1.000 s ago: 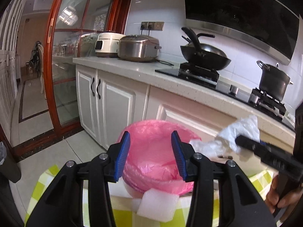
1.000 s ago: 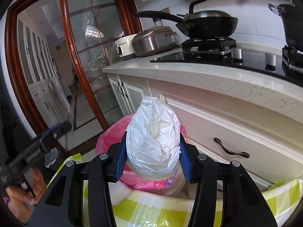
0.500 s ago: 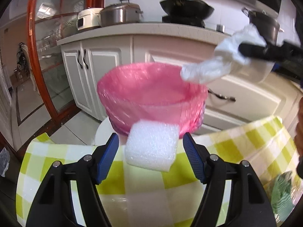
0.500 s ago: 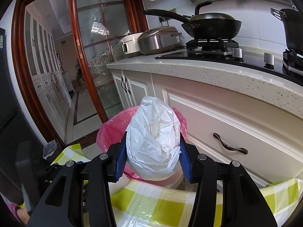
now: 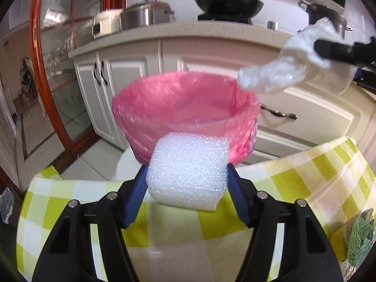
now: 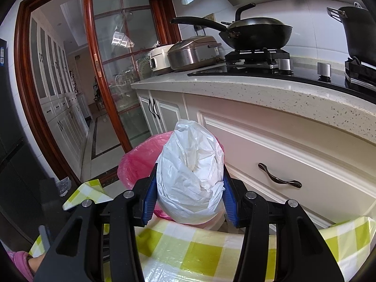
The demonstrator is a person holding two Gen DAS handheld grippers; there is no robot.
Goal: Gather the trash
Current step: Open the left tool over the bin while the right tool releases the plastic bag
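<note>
Left wrist view has the most going on, so starting there. Kitchen counter [image 5: 211, 31] runs along the back with white cabinets [image 5: 131, 75] under it, and there's open tiled floor [image 5: 94, 159] on the left toward the glass door. Closer in, the desk [image 5: 317, 176] with the yellow-green checked cloth ends right behind the pink-lined trash bin [image 5: 185, 112], so the bin sits just past the desk edge. Can't see anything inside the bin from here, looks like bare liner.

Left tool [image 5: 186, 195] has its blue pads around the white foam block [image 5: 188, 171] at the desk edge. A second ago that tool was up over the bin with nothing in it; it has since come down, and its jaws have just been closing in on the foam, which they now look to be touching on both sides.

Right tool [image 6: 189, 202] is clamped on a crumpled white plastic bag [image 6: 190, 176], held in the air just above the bin's rim, same as before.
</note>
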